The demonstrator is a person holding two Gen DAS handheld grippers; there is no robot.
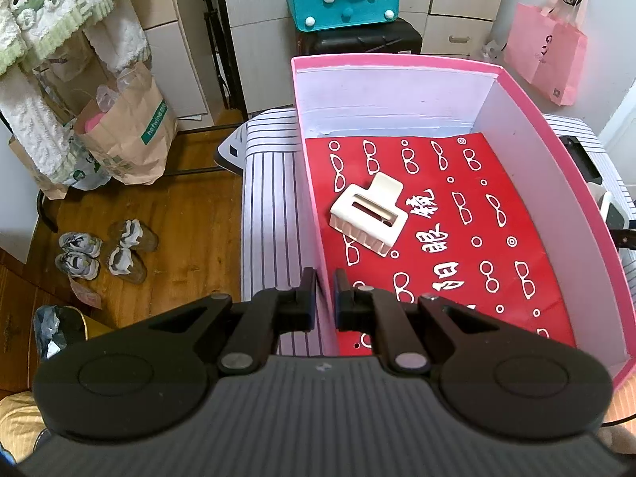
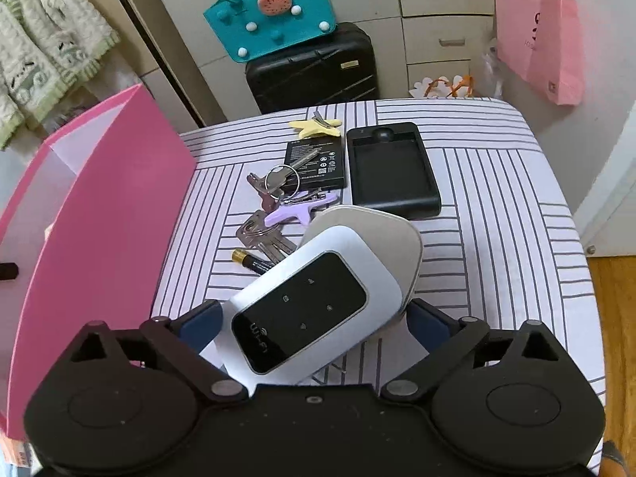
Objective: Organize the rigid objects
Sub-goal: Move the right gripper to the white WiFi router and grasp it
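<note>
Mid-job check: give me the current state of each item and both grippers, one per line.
left gripper: shut on the pink box's left wall
right gripper: shut on WiFi router
WiFi router: held, tilted
pink box: open-topped
hair claw: inside box
keys: on table
AA battery: lying flat

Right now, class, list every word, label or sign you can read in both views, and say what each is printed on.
"眼镜", white characters on the red sheet lining the pink box.
"Wi-Fi", on the black face of the white pocket router held in the right tongs.
"hotwind", on the green band of the brown paper bag.
Flat battery label: too small to read.
Pink shopping bag print: blurred.
</note>
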